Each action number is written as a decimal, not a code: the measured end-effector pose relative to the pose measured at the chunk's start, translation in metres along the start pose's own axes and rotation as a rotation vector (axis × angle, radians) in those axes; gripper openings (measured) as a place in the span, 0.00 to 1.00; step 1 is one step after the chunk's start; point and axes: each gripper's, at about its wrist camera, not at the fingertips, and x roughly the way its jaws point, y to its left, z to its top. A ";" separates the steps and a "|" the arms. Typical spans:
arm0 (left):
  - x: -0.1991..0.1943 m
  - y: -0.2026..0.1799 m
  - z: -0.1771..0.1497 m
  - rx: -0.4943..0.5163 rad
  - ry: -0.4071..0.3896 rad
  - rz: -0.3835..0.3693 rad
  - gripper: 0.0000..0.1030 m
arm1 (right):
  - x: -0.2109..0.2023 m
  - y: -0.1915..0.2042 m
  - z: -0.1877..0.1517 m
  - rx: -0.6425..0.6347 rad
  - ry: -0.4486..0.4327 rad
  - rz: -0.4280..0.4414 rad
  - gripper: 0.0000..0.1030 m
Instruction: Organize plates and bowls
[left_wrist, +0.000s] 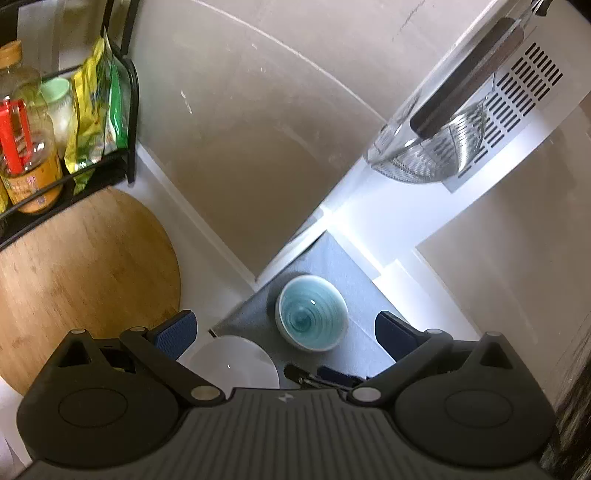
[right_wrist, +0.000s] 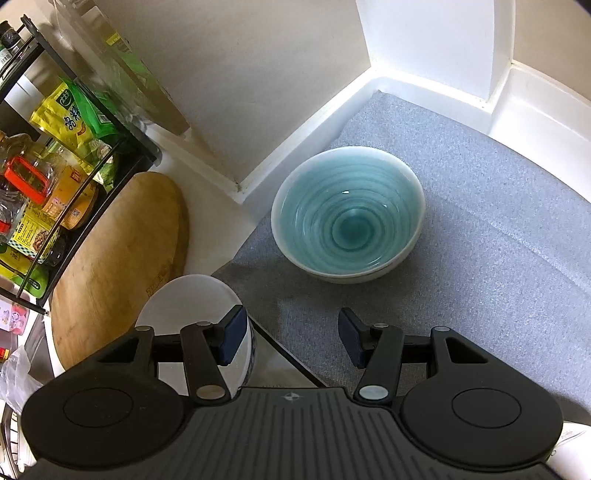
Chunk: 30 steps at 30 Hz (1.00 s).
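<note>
A teal bowl with a white outside (right_wrist: 347, 218) stands upright on a grey mat (right_wrist: 480, 229) in the counter corner. It also shows small in the left wrist view (left_wrist: 312, 312). A white bowl (right_wrist: 192, 317) stands at the mat's left edge, beside the right gripper's left finger; it shows in the left wrist view (left_wrist: 231, 363) too. My right gripper (right_wrist: 291, 338) is open and empty, just short of the teal bowl. My left gripper (left_wrist: 284, 332) is open and empty, held high above both bowls.
A round wooden board (right_wrist: 118, 266) lies left of the mat, also in the left wrist view (left_wrist: 81, 273). A black wire rack (right_wrist: 74, 177) with bottles and packets stands at the far left. A glass lid (left_wrist: 436, 140) hangs by a white vented panel. White walls close the corner.
</note>
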 end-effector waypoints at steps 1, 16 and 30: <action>0.001 0.002 0.001 -0.008 0.000 0.006 1.00 | 0.000 0.000 0.000 0.001 0.002 -0.001 0.56; 0.109 0.068 -0.045 0.045 0.244 0.265 1.00 | 0.022 0.000 -0.006 -0.002 0.068 0.013 0.57; 0.154 0.090 -0.069 0.035 0.310 0.283 0.44 | 0.051 0.001 -0.006 -0.030 0.104 0.048 0.29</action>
